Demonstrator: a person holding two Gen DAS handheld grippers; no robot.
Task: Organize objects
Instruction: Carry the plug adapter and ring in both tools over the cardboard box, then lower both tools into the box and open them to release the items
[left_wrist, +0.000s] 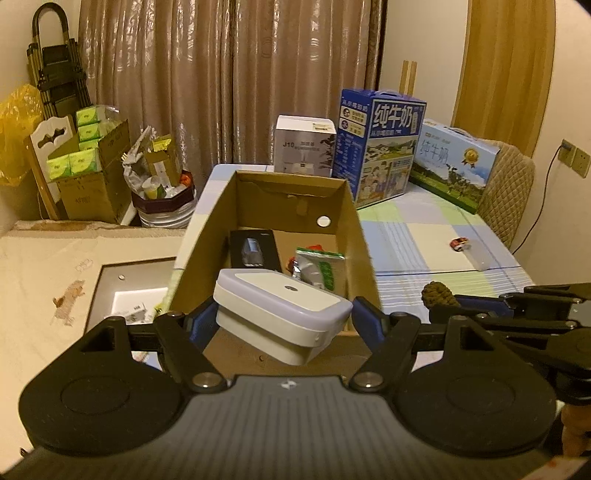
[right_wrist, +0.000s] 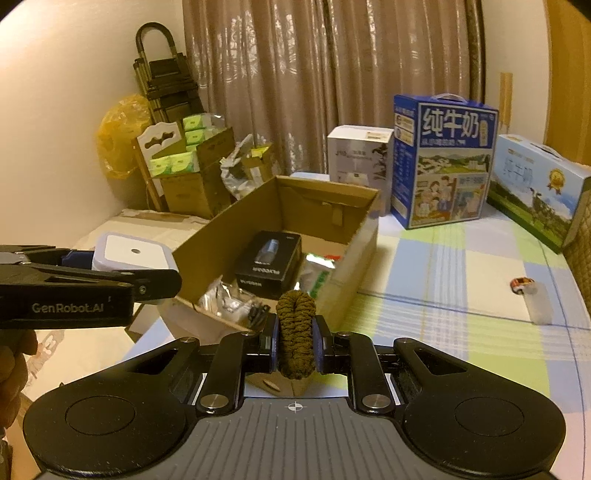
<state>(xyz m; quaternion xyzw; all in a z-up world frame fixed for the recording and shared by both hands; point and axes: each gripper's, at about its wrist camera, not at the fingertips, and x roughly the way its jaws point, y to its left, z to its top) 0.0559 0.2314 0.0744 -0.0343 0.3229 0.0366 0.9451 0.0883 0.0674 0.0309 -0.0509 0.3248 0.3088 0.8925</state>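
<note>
One white box sits clamped in the left gripper, one brown knitted bundle in the right gripper.

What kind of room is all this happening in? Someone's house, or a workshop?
Most likely a lived-in home, perhaps a dining corner doubling as storage. Long curtains cover the back wall, a checked tablecloth covers the table, and milk gift cartons stand on it near a cardboard box of household odds and ends.

Cardboard box on table; milk cartons behind; toy car right.
</note>
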